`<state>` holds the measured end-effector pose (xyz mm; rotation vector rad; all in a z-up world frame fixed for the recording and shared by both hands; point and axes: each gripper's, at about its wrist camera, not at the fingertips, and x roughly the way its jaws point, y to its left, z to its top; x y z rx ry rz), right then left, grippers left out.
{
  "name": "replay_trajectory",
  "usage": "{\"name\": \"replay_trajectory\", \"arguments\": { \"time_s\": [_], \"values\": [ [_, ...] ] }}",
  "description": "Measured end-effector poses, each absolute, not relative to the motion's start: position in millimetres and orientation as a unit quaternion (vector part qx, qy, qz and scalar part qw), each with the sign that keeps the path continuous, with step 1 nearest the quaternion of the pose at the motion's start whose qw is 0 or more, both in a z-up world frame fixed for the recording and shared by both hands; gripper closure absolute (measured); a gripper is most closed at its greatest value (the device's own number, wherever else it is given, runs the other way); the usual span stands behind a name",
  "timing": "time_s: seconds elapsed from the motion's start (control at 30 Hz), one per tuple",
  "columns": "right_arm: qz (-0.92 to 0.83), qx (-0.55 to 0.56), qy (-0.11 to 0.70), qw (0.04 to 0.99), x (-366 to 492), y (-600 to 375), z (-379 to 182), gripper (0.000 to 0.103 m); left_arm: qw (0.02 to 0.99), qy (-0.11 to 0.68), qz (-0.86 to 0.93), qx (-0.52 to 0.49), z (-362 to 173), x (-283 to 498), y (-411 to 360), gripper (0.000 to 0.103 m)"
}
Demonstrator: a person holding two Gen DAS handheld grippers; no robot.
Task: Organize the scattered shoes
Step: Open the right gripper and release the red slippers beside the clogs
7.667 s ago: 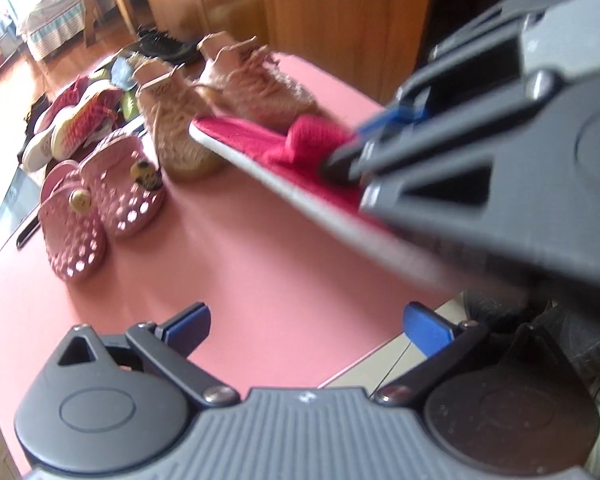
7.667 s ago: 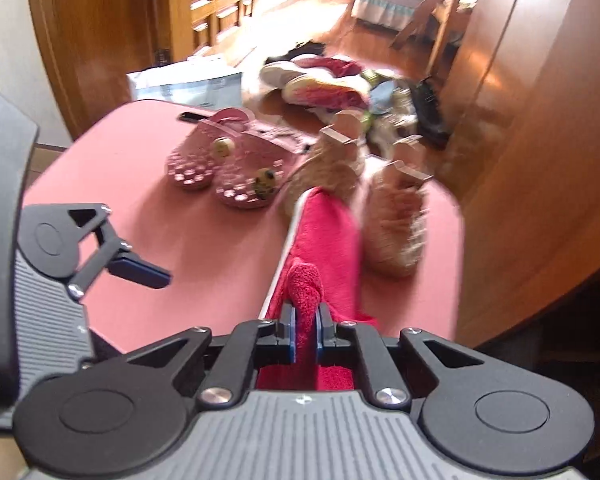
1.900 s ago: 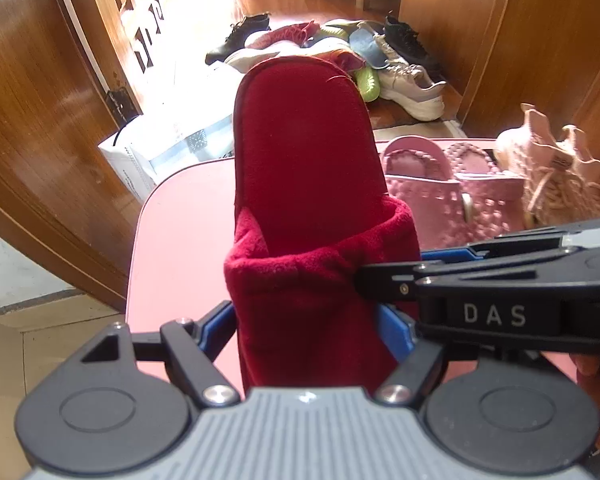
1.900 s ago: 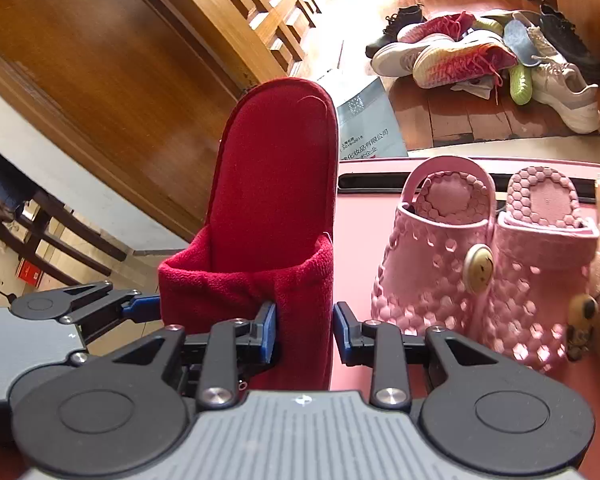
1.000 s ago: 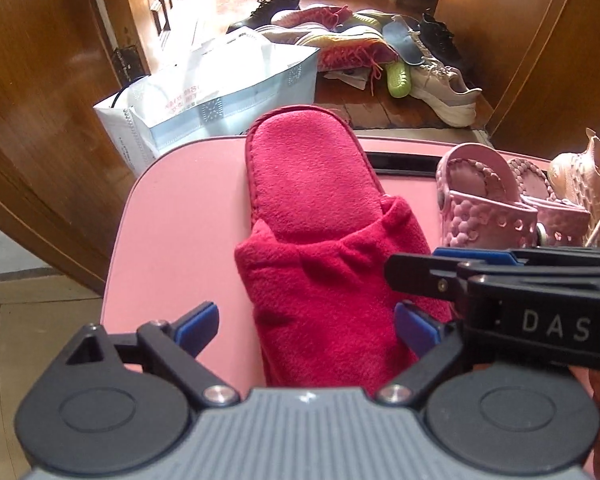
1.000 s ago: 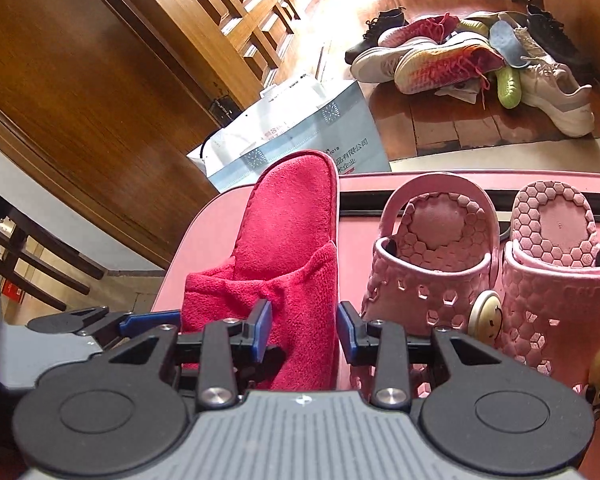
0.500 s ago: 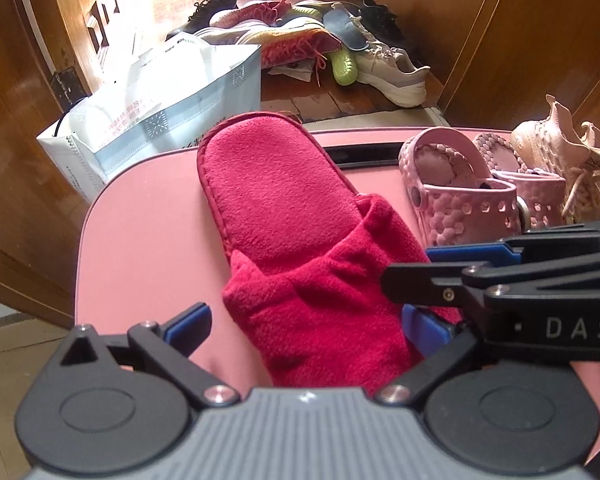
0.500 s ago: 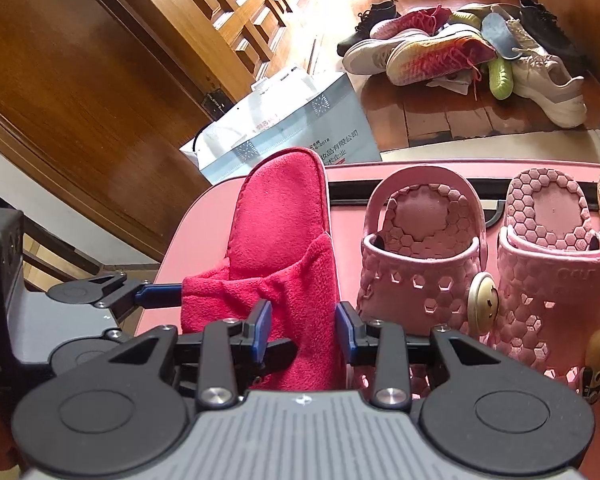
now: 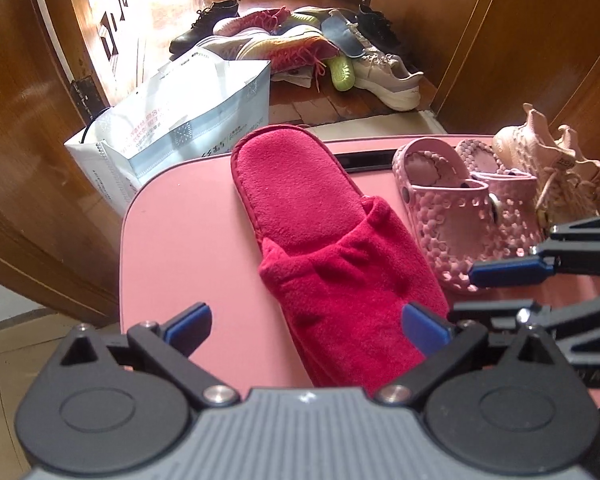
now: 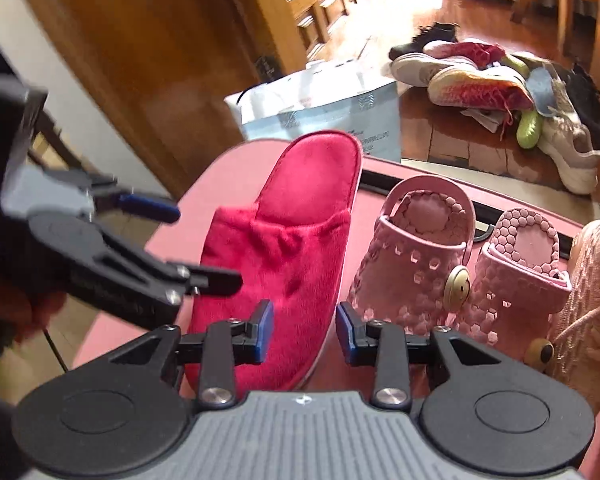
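Observation:
A red plush slipper [image 9: 332, 248] lies flat on the pink table [image 9: 172, 240], toe toward me, beside a pair of pink clogs [image 9: 452, 216]. My left gripper [image 9: 306, 326] hangs open and wide just above the slipper's toe, its pads clear of the cloth. My right gripper [image 10: 305, 330] hovers over the toe's right edge with its blue pads apart and touching nothing. In the right wrist view the slipper [image 10: 284, 240] sits left of the clogs [image 10: 412, 248], and the left gripper [image 10: 188, 240] reaches in from the left. The right gripper [image 9: 496, 292] shows at the right in the left wrist view.
Beige knit sneakers [image 9: 552, 168] stand right of the clogs. A black strip [image 9: 364, 160] lies at the table's far edge. Beyond it a white paper bag [image 9: 188, 120] and a pile of several shoes [image 9: 300, 48] sit on the wooden floor, between wooden panels.
Both grippers have drawn back and up from the slipper. The left jaws have spread wider off it. The right gripper has rolled. The slipper stays flat on the table.

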<state>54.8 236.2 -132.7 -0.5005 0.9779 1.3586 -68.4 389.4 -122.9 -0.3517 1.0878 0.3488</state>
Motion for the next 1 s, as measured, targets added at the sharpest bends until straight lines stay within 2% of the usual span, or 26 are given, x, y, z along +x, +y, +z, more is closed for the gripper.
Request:
{"name": "replay_trajectory", "arguments": {
  "time_s": [0.2, 0.57, 1.0],
  "values": [
    [0.626, -0.281, 0.416, 0.598, 24, 230, -149, 0.069, 0.800, 0.545, 0.206, -0.144, -142, -76, 383, 0.000],
    [0.617, -0.281, 0.424, 0.601, 18, 244, -167, 0.069, 0.783, 0.551, 0.251, -0.143, -159, -65, 396, 0.000],
    [0.603, -0.256, 0.439, 0.615, 33, 231, -160, 0.066, 0.784, 0.543, 0.270, -0.130, -148, -54, 379, 0.000]
  ]
}}
